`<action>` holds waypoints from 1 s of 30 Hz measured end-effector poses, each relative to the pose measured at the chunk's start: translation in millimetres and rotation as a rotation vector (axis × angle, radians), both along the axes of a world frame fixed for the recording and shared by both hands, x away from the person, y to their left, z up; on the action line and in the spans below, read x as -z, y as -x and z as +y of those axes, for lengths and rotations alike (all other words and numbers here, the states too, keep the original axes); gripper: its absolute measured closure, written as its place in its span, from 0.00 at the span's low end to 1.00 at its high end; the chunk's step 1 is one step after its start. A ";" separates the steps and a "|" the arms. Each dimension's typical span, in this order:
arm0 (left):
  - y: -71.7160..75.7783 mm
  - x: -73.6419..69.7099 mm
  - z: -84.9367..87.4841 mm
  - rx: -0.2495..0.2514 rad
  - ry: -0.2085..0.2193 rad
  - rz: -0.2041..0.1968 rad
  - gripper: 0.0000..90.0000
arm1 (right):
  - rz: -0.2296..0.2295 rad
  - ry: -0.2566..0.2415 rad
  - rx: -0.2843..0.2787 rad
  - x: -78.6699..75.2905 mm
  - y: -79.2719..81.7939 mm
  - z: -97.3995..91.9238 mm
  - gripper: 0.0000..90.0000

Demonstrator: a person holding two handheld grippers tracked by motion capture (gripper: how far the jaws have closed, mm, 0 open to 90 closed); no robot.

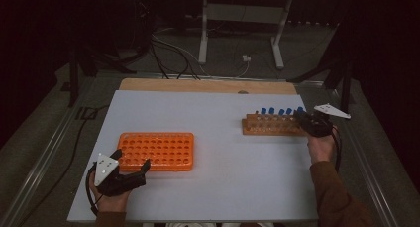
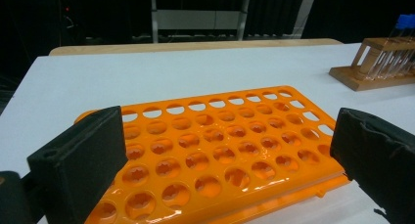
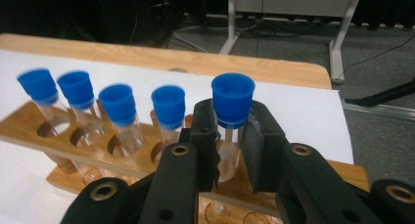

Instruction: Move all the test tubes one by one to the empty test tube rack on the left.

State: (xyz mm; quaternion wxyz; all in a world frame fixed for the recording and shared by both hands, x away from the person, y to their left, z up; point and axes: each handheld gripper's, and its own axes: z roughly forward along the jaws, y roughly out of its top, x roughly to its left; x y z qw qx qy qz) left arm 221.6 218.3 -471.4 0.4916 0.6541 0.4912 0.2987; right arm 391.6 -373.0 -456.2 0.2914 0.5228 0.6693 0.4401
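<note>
Right tongs (image 3: 230, 150) pinching a clear test tube (image 3: 226, 150) just under its blue cap (image 3: 232, 100); the tube stands upright in the end hole of the wooden rack (image 3: 88, 150). Four more blue-capped tubes (image 3: 117, 117) sit in the same row beside it, the nearest one just beside the jaw on that side, so little room there. In the high view the right tongs (image 1: 303, 121) are at the right end of that rack (image 1: 270, 128), near the counter's (image 1: 218, 138) right edge.

Left tongs (image 2: 220, 155) spread wide, holding nothing, jaws flanking the near part of the orange rack (image 2: 220, 141) without touching it. That rack lies flat on the white counter, every hole that shows is unfilled. High view: left tongs (image 1: 132, 168) at the rack's (image 1: 157, 150) front-left corner, low left on the counter.

The two racks are well apart, bare counter between them. Behind the counter: wooden edge strip (image 1: 198, 85), cables (image 1: 173, 51) on the floor, white metal frame legs (image 1: 237, 24). Room around is dark.
</note>
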 end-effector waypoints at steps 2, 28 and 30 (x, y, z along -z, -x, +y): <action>-0.1 0.1 -0.1 -0.001 -0.001 0.001 0.01 | -0.006 -0.014 0.001 -2.5 0.8 -1.3 0.85; -1.2 1.2 -1.2 0.009 0.003 0.009 0.01 | -0.075 -0.007 -0.034 -60.7 16.4 -4.9 0.85; -1.1 1.2 -1.1 0.008 0.004 0.009 0.01 | -0.081 -0.001 -0.041 -64.7 19.2 -5.4 0.85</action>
